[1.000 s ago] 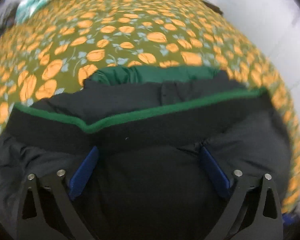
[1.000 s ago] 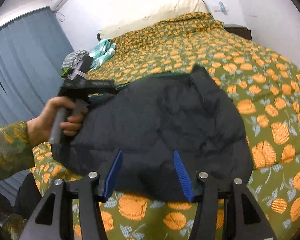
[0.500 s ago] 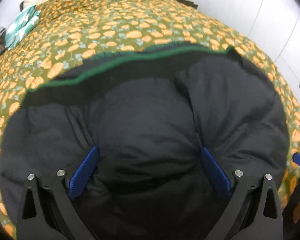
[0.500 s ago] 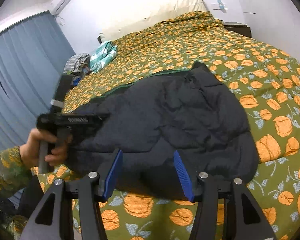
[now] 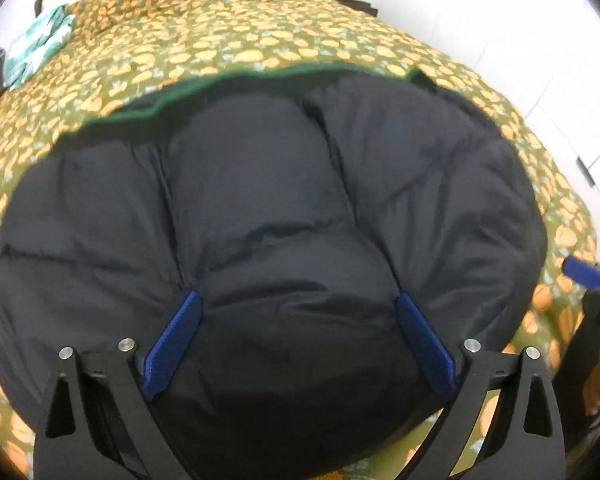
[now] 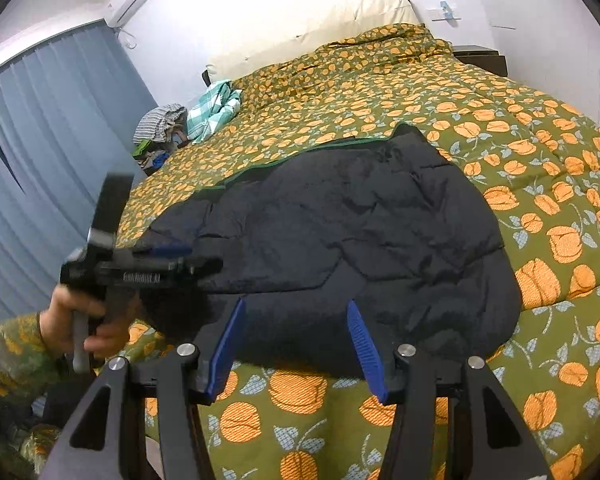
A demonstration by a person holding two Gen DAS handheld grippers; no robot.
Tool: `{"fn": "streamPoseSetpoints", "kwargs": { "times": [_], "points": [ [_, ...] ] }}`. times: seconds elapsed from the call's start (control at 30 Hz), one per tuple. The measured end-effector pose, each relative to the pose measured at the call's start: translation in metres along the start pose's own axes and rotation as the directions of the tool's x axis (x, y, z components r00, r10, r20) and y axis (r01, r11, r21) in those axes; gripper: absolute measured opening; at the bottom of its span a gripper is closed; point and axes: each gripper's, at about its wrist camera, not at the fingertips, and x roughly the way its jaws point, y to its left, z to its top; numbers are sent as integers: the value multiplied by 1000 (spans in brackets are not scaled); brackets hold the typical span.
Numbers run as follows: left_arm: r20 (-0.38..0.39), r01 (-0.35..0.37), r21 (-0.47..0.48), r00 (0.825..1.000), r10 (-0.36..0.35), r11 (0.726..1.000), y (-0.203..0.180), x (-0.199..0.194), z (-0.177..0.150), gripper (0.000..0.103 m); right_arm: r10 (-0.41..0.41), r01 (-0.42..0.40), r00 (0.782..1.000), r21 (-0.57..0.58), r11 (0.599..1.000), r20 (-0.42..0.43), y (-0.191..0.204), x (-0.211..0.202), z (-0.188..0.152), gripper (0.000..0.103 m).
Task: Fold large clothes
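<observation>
Bedroom setup here: a big bed (image 6: 440,92) with an olive duvet covered in orange flowers, white walls, and blue-grey curtains (image 6: 48,128) running down the 9 o'clock side of the right wrist view. Up around 10 o'clock on the bed there's a pile of clothes (image 6: 160,132) with a teal checked cloth (image 6: 214,108) right beside it.

Going left to right: the left hand (image 6: 80,320) is at about 8 o'clock in the right wrist view, wrapped around the handle of the left gripper (image 5: 298,300). Its blue pads are spread wide apart with the puffy fabric bulging up between them, so it's open, not pinching anything.

The black puffer jacket (image 6: 360,232) sits dead center near the foot edge of the bed, folded over on itself, with a thin green trim (image 5: 236,80) showing along its far edge at 12 o'clock.

The right gripper (image 6: 296,320) hangs over the near edge of the jacket at 6 o'clock, also spread open, holding nothing.
</observation>
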Motion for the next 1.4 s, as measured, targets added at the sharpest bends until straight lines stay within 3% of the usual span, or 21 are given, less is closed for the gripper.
{"fn": "streamPoseSetpoints", "kwargs": {
  "times": [0.2,0.4,0.53,0.73,0.77,0.83,0.87,0.97,1.07,1.17,1.27,1.3,1.33,1.4],
  "points": [
    [2,-51,46,999,50,998,-7,22,-5,99,2,-2,1000,-4,1000,-13,6,2,-2,54],
    [8,-55,72,998,55,996,-18,-12,-18,94,-8,8,1000,9,1000,3,3,-9,-3,54],
    [18,-114,147,993,113,982,-32,-4,-36,96,-7,7,1000,7,1000,-1,3,-8,-5,54],
    [7,-131,159,991,131,979,-38,5,-35,100,-69,76,997,191,979,-46,-36,-4,-7,54],
    [-5,-125,155,992,127,980,-38,-1,-33,99,-95,104,994,240,965,-47,-50,-9,-7,55],
    [0,-110,128,994,111,986,-34,-17,-31,94,-129,142,990,337,931,-59,-74,-18,-9,69],
    [11,-84,105,996,84,991,-33,-25,-30,94,-119,134,991,399,907,-62,-86,-23,-12,71],
    [84,7,59,996,-12,998,-36,-49,-25,94,15,29,997,543,839,-76,-110,-18,-21,72],
    [128,81,75,988,-90,994,-47,-52,-16,94,26,32,996,613,790,-86,-125,3,-24,72],
    [60,131,133,988,-140,982,-67,-26,-16,94,17,11,999,645,764,-37,-134,27,-18,74],
    [-8,122,185,992,-123,975,-80,-1,-29,97,33,-44,999,718,695,29,-146,51,-18,74],
    [-14,116,201,993,-116,973,-81,1,-30,98,23,-52,999,726,686,49,-145,52,-18,69],
    [-24,121,202,993,-119,972,-81,-1,-27,98,12,-50,998,718,694,58,-143,50,-15,47],
    [-69,151,180,988,-140,972,-75,-9,-16,94,-29,-32,996,631,775,87,-121,35,-1,28]
  ]
}}
